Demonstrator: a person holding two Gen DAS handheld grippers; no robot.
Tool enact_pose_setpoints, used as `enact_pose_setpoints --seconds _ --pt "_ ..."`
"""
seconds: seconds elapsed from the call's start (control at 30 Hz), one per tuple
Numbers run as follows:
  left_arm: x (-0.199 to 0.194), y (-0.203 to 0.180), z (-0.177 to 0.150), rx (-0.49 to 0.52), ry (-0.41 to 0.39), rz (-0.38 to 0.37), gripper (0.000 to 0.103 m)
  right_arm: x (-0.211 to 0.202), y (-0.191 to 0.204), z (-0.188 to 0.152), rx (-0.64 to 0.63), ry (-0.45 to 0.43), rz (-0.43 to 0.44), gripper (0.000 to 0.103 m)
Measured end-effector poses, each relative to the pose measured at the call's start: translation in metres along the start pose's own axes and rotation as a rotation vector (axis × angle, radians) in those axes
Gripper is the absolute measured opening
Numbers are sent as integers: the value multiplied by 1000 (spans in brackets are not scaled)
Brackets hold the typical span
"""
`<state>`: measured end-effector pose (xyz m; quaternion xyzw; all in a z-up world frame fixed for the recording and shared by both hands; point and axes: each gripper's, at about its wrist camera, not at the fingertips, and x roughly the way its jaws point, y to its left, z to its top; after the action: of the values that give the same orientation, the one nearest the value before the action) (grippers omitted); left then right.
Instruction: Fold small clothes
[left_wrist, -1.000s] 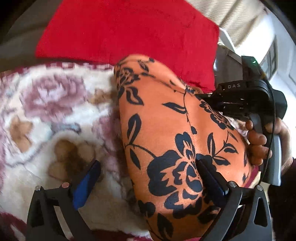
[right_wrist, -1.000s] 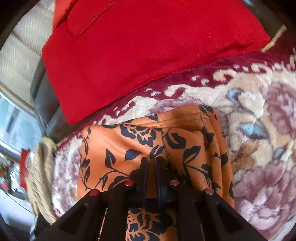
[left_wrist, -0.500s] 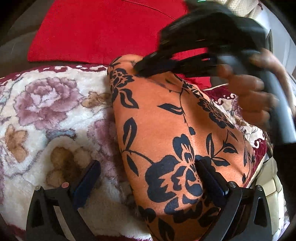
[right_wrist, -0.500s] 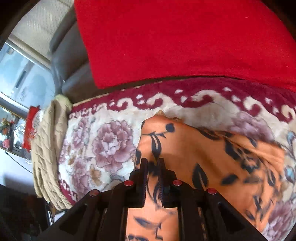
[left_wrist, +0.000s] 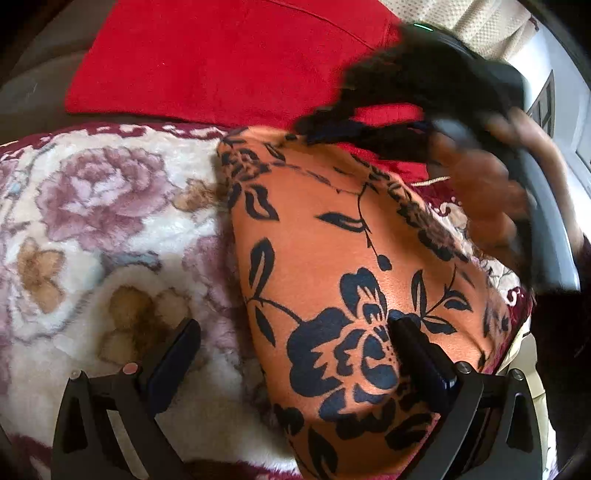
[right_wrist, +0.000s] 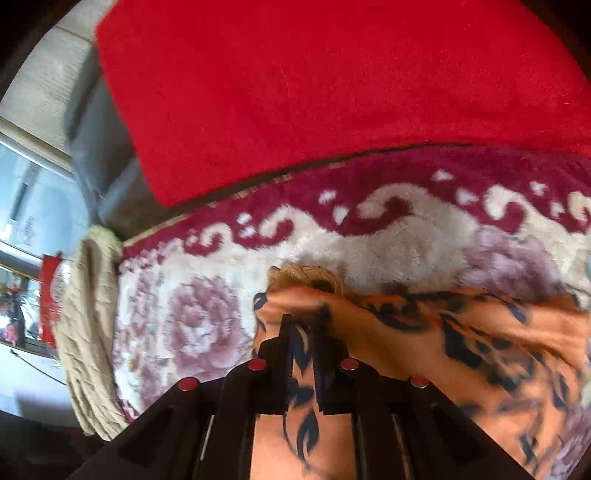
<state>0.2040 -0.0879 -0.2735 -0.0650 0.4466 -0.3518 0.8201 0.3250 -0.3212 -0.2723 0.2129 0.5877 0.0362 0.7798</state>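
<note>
An orange garment with black flowers (left_wrist: 332, 251) lies on a floral fleece blanket (left_wrist: 92, 221). My left gripper (left_wrist: 295, 339) is open, with its right finger resting on the garment's near part and its left finger over the blanket. My right gripper (right_wrist: 303, 325) is shut on a corner of the garment (right_wrist: 443, 339) and holds it lifted above the blanket (right_wrist: 221, 295). In the left wrist view the right gripper (left_wrist: 317, 127) appears blurred at the garment's far edge.
A red cushion (left_wrist: 229, 59) lies behind the blanket against a grey sofa back (right_wrist: 107, 184); it also shows in the right wrist view (right_wrist: 332, 92). A beige knitted cloth (right_wrist: 88, 332) hangs at the blanket's left edge. A window (right_wrist: 33, 206) is at far left.
My right gripper has carried the held garment corner from the right side up and across to the far left end. The left gripper has stayed open in place.
</note>
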Motion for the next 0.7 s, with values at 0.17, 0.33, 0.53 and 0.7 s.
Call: enact_pose_setpoints --seconds 0.17,0.33,0.53,0.7 --pt "-37 14 9 -37 -156 44 103 -75 -8 -32 -41 -114 2 14" --pt "-19 13 5 0 -60 202 103 -124 -32 -88 -41 -155 -52 25" --pt "-22 10 -1 14 -33 231 103 -104 -74 -161 28 -93 -160 74" --pt "-42 -2 -7 58 -44 258 103 -124 -83 -182 56 -176 -119 61"
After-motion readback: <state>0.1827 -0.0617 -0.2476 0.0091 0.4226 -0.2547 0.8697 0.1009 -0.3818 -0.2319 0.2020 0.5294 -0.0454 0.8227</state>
